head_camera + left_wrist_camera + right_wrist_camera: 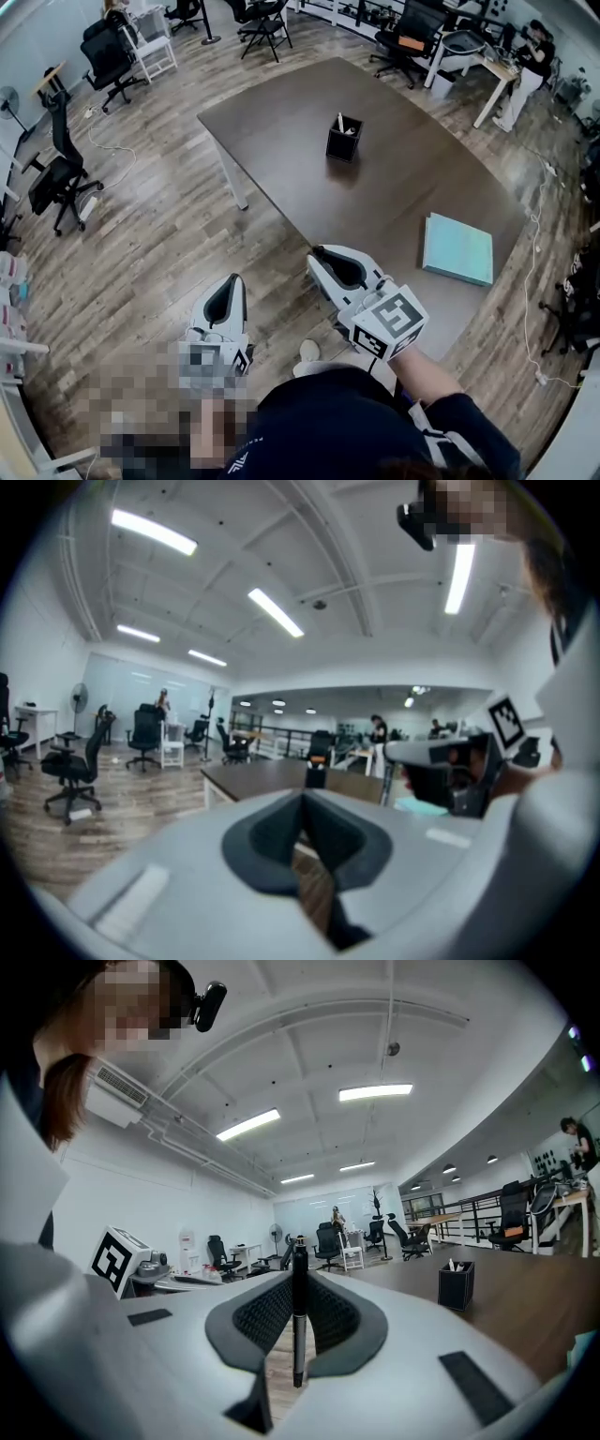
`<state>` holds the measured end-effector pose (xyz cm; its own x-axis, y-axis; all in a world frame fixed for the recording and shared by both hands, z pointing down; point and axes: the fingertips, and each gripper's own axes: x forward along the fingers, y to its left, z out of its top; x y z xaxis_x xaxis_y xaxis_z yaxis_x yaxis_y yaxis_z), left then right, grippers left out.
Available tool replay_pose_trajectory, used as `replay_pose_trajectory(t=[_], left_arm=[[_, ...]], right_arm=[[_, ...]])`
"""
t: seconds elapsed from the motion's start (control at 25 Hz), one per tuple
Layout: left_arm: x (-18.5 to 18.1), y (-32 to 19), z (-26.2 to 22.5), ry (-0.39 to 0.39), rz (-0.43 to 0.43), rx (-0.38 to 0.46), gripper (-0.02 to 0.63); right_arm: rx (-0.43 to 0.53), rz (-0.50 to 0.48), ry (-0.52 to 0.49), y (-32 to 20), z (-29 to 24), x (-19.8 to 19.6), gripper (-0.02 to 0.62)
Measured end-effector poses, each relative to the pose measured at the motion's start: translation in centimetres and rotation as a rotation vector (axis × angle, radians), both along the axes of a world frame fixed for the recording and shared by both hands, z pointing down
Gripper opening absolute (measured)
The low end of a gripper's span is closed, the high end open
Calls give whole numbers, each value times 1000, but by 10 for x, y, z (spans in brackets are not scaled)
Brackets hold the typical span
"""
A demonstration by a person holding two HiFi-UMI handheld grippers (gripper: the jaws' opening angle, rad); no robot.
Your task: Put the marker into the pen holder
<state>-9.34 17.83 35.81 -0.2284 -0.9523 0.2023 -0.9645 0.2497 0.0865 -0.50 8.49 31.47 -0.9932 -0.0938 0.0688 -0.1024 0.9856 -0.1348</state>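
Head view: broad dark-brown rectangular table (pixel 394 187) ahead. White right gripper (pixel 325 262) raised at near edge, clamped shut; white left gripper (pixel 230 287) lower, closed on nothing, apparently idle. Square black pen holder (pixel 343 139) mid-table, well apart. Slim black-and-silver marker (pixel 299 1316) pinched upright between right jaws, likely ready for dropping in.

A dark brown surface (pixel 394 178) carries a black pen holder (pixel 343 141) near its middle and a teal book (pixel 457 248) well apart.
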Motion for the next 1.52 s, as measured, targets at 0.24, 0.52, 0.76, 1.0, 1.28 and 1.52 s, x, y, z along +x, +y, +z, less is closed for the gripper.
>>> replay_pose_trajectory(t=[0.24,0.52,0.76,1.0,1.28,1.52], left_arm=[[-12,-55,1,-9,42,-13,5],[-9,-99,0,-18,106,-26,5],[-13,-128,-1,-26,153,-22,5],[-26,-167,6,-32,230,-17,5],[-51,-236,13,-15,355,-11,5],[-77,-293,22,7,466,-40,5]], right_arm=[[-3,54,-13,-50,0,-4,35],[-3,114,-19,-85,0,3,35],[3,171,-25,-107,-2,4,35],[1,223,-12,-129,9,-8,35],[-11,351,9,-184,18,-29,35],[-28,450,25,-228,21,-54,35]])
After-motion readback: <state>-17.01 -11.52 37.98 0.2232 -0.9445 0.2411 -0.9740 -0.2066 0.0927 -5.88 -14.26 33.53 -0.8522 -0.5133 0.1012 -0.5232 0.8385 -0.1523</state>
